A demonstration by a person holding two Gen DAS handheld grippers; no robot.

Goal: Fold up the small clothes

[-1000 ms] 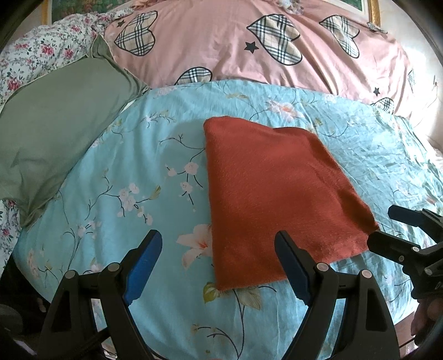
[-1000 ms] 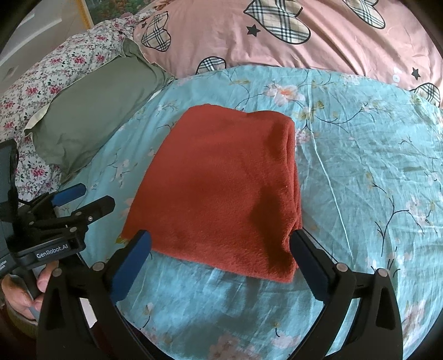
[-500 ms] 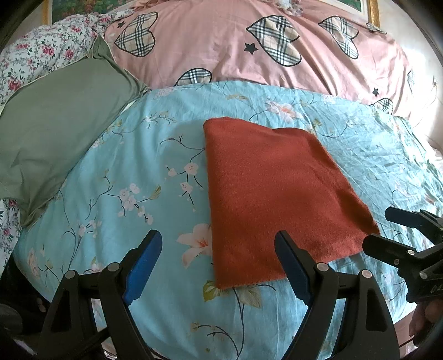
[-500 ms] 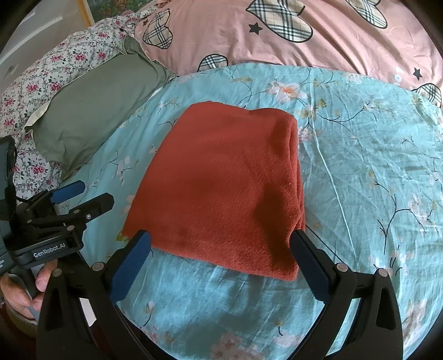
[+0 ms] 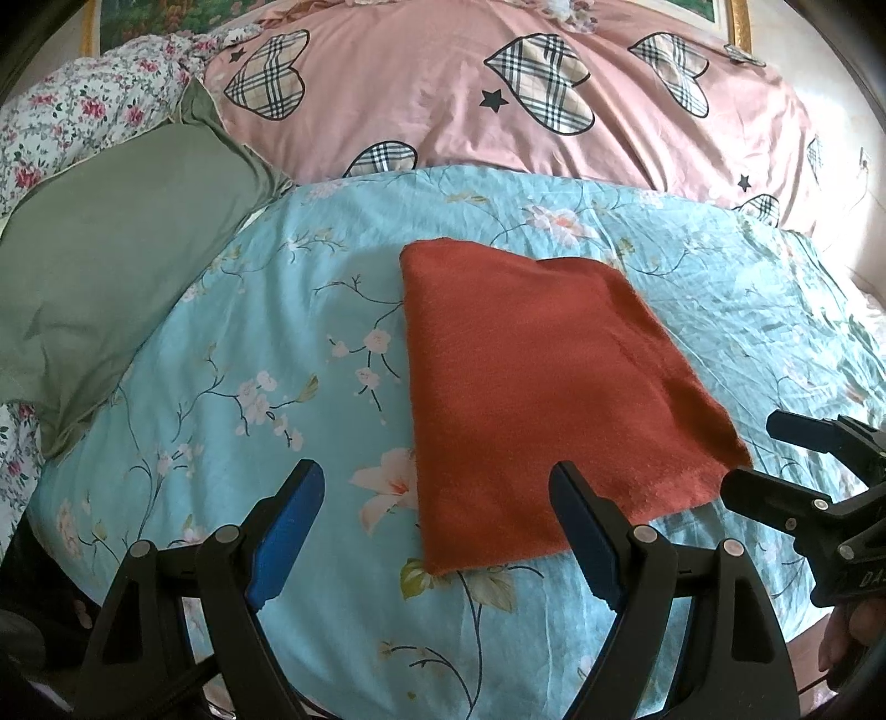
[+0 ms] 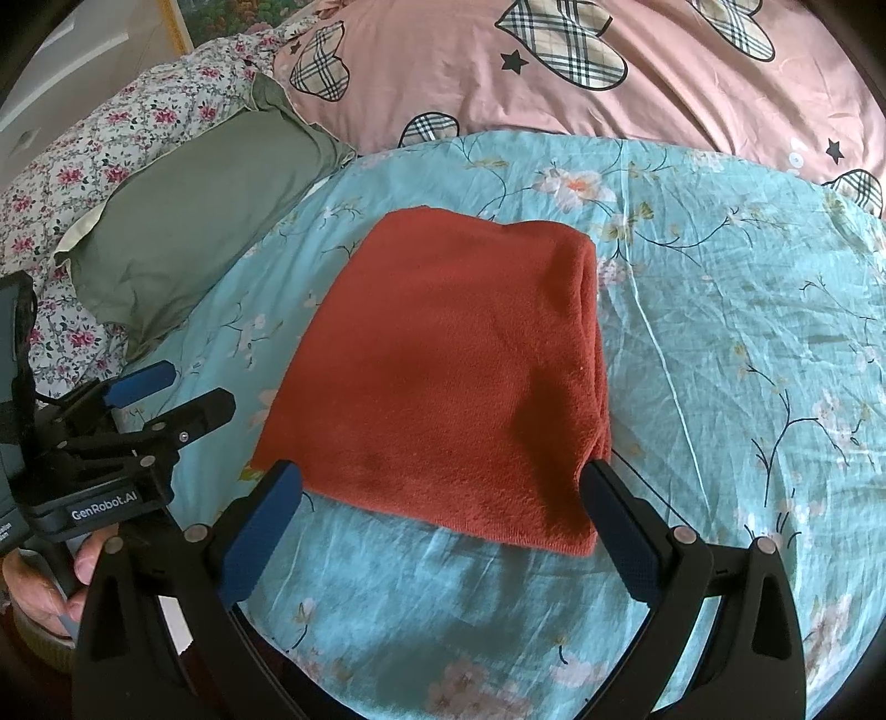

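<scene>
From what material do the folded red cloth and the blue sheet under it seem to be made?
Red cloth: probably a soft knit or fleece, matte, with a fuzzy nap and a thick rolled edge. Blue floral sheet: likely thin woven cotton, smooth, with fine sharp creases and a printed pattern.

This is a bedroom in a home: a bed [image 5: 343,609] spread with a light blue floral sheet [image 5: 221,387] fills both views. At its head lie a pink duvet with plaid hearts [image 5: 443,94], a plain green pillow [image 5: 99,266] and a rose-print pillow [image 6: 111,144], with a gilt picture frame [image 5: 739,22] on the wall behind.
</scene>
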